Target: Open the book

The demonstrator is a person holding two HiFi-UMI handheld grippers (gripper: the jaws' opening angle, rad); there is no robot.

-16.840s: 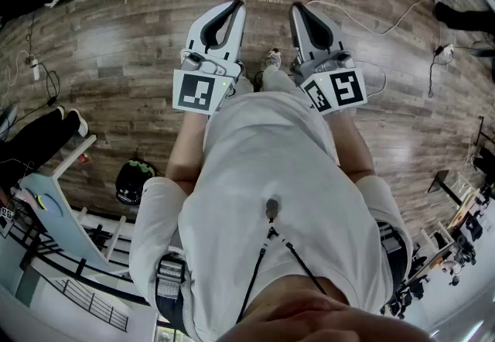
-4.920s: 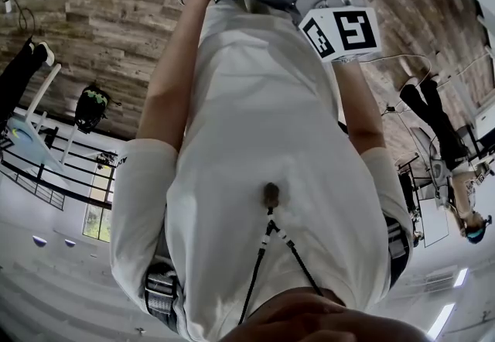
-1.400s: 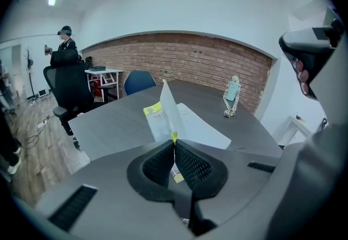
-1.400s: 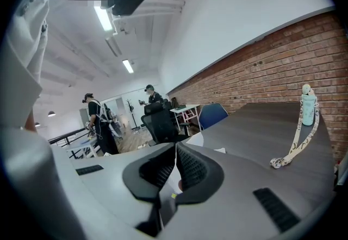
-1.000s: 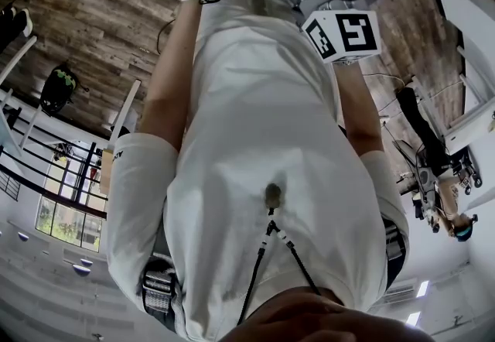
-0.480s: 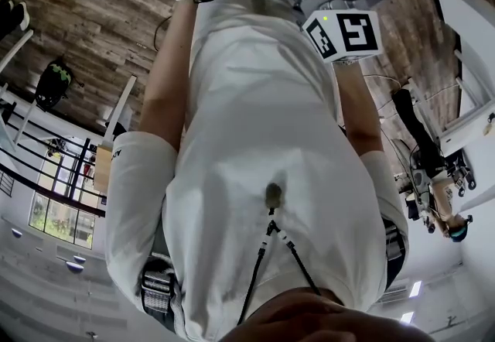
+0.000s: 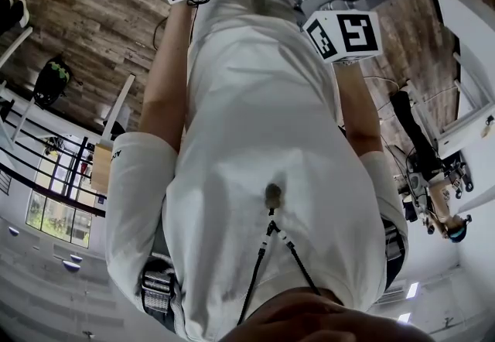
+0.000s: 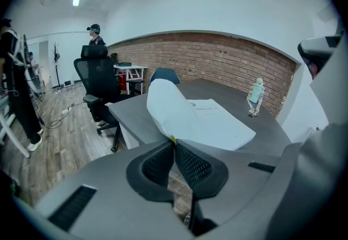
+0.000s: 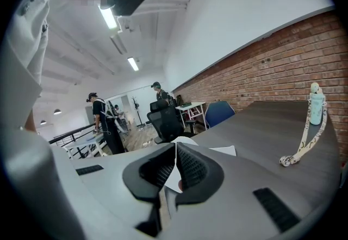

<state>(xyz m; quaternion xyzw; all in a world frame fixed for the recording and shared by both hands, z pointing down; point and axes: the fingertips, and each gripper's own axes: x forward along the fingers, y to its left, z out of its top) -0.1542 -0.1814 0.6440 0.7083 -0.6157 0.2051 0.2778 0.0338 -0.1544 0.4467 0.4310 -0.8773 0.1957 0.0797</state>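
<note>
Book (image 8: 217, 122), thin and white, flat on the dark grey table (image 8: 228, 89), toward that table's left edge, with fine print on the exposed page. Top leaf (image 8: 166, 108) raised off the rest and curled up and over to the left, lower edge running down into the left gripper (image 8: 174, 141).

Starting at the far left of the left gripper view: a person in a cap (image 8: 95, 35) standing far off, then a black office chair (image 8: 98, 79) on the wooden floor just off the table's left edge, a white desk (image 8: 130, 70) behind it, and a blue chair (image 8: 164, 75) at the table's far side. Brick wall (image 8: 217, 54) across the back.

Left gripper clenched on the leaf's edge, black pads pinched tight with the paper between them. Right of the book, well apart from it and far across the table, a small pale bottle (image 8: 254, 95) with a strap, upright.

Right gripper (image 9: 175, 144) at the near right, jaws pressed together at the tips. White paper visible just behind and below those tips; cannot tell whether pinched or merely beyond them. Farther right in the right gripper view, the same bottle, strap trailing down across the table.
</note>
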